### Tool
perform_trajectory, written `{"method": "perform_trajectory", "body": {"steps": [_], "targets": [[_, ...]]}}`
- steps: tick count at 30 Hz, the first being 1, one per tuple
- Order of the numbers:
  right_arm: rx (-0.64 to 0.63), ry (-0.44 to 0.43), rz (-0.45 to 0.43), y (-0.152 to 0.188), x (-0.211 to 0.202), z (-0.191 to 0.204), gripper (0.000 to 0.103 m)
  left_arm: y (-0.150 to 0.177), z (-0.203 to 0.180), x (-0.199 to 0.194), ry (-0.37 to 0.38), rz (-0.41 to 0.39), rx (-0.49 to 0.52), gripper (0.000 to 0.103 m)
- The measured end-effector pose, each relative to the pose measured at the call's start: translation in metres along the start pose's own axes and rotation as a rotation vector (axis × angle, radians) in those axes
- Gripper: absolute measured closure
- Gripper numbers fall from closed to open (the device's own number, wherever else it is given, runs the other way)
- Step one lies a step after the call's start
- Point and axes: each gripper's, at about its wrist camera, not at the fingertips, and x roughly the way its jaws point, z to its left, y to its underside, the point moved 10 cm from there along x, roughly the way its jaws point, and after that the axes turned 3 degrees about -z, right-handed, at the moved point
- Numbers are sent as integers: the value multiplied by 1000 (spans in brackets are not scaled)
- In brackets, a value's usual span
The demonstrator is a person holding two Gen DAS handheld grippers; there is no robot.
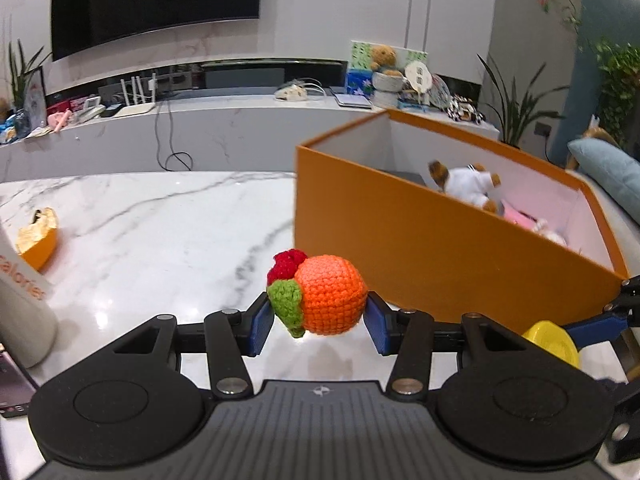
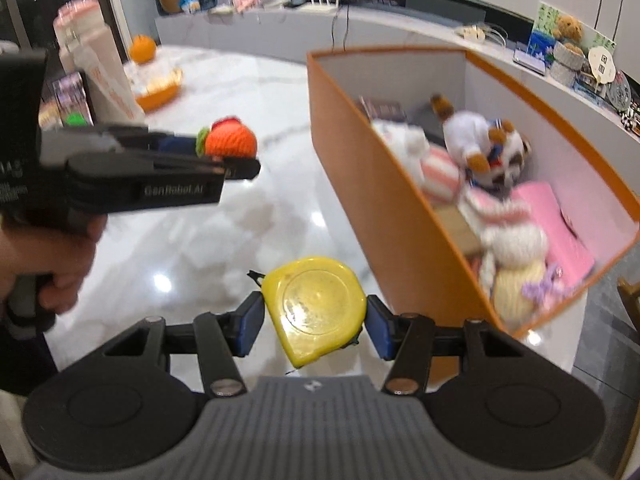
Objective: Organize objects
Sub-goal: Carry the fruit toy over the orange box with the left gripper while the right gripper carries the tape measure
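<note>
Blue pads of the left gripper (image 1: 319,317) are pinching a crocheted orange toy (image 1: 326,295) from both sides, holding it clear above the marble table (image 1: 160,216), just left of the orange box (image 1: 440,252). Beside it, the right gripper (image 2: 316,320) is clamping a yellow tape measure (image 2: 316,304) near the box's front wall. Plush toys (image 2: 476,148) are lying inside the box.

My left wrist view looks low across the marble counter (image 1: 140,220), the orange box (image 1: 420,248) close at its right. My right wrist view tilts steeper, looking into that box (image 2: 392,200). Both share box and counter (image 2: 248,220).
</note>
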Motion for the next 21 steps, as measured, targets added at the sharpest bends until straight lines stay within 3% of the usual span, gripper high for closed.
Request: {"method": "perform_trajectory", "body": {"steps": [10,14,21], "targets": [[156,-37,-205,-67,-36,-30,46,-21,-1,-11,2,-16,46,46],[241,49,-276,-79,-47,-70,46,-42,-11,-10,7,-33,76,46],[381,167,-260,-71,-34,-131,46,-92,-49,-1,53,-91,134,46]]}}
